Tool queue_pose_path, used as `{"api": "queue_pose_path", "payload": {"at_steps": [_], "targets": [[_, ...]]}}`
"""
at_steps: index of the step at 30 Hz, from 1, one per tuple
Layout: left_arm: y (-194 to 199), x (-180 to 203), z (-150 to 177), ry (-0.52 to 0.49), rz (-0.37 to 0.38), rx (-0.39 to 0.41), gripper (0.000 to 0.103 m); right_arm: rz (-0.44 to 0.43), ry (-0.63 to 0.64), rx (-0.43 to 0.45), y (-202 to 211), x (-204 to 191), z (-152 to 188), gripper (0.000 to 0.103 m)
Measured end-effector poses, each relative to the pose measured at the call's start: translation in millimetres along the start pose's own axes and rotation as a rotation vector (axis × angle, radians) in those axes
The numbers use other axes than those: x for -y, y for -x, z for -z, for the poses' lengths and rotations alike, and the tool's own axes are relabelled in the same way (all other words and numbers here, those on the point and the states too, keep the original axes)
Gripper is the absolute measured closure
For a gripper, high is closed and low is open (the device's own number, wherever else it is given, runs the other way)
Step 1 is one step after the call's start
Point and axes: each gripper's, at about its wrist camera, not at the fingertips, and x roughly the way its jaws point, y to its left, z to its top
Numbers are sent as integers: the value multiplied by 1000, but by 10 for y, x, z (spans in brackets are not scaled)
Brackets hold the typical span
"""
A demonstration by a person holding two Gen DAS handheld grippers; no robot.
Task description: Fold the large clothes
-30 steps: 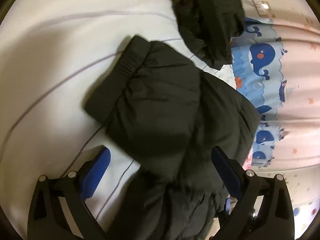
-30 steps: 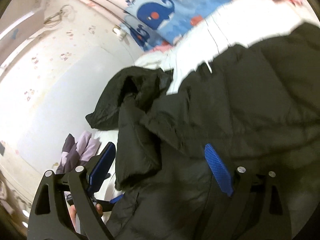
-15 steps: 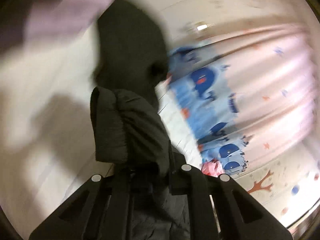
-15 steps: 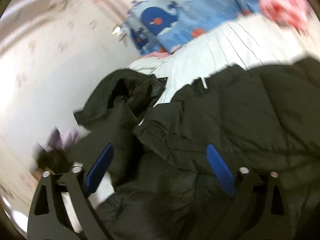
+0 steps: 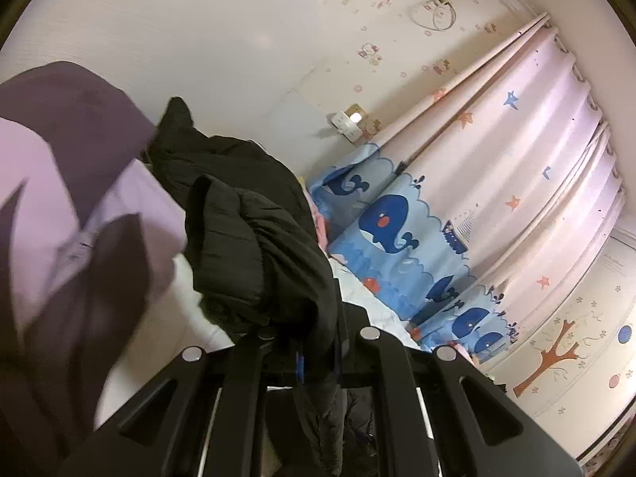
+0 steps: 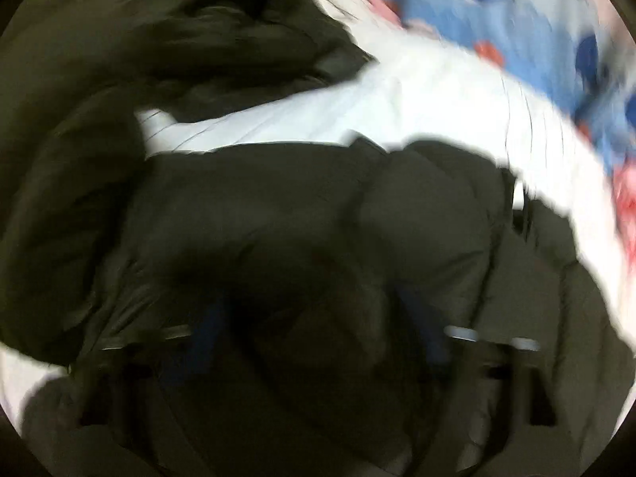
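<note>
A black padded jacket (image 6: 302, 214) lies on the white bed sheet (image 6: 417, 99). In the left wrist view my left gripper (image 5: 314, 342) is shut on a fold of the jacket (image 5: 246, 238), and its sleeve with the ribbed cuff hangs up in front of the camera. In the right wrist view, which is blurred, my right gripper (image 6: 318, 338) is low over the jacket's body with its blue pads (image 6: 206, 338) apart and fabric between them. The jacket's hood (image 6: 222, 31) is bunched at the upper left.
A lilac and purple garment (image 5: 71, 198) lies at the left. A curtain with blue whales (image 5: 401, 234) hangs behind the bed. A papered wall with a socket (image 5: 349, 123) is beyond. White sheet shows past the jacket.
My left gripper has shut on the jacket and lifted it, and its view has swung up toward the wall. My right gripper has dropped closer onto the jacket's body and is moving fast.
</note>
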Motion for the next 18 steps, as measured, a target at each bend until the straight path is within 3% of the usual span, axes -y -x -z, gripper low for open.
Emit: {"api": "queue_pose_path", "payload": {"at_steps": [1, 4, 7, 10, 11, 12, 13, 14, 15, 18], "targets": [[33, -14, -1, -1, -2, 2, 93, -100, -137, 38, 120, 247, 9, 92], [114, -103, -16, 3, -5, 6, 93, -242, -239, 178, 507, 477, 57, 95], [129, -177, -33, 21, 1, 7, 93, -361, -190, 285, 840, 351, 59, 95], [116, -184, -2, 29, 10, 5, 93, -374, -111, 216, 694, 54, 50, 93], [107, -184, 14, 34, 13, 3, 93, -359, -89, 124, 470, -46, 36, 87], [94, -175, 26, 37, 16, 0, 93, -343, -70, -22, 132, -150, 104, 79], [86, -168, 42, 41, 19, -3, 93, -329, -61, -107, -45, -209, 168, 54], [77, -160, 49, 46, 22, -6, 93, -335, -48, -162, -165, -247, 240, 40], [73, -152, 54, 48, 24, -9, 93, -351, -33, -137, -98, -256, 278, 39], [48, -86, 46, 19, 26, -22, 93, -468, -68, -51, 313, -135, 283, 23]]}}
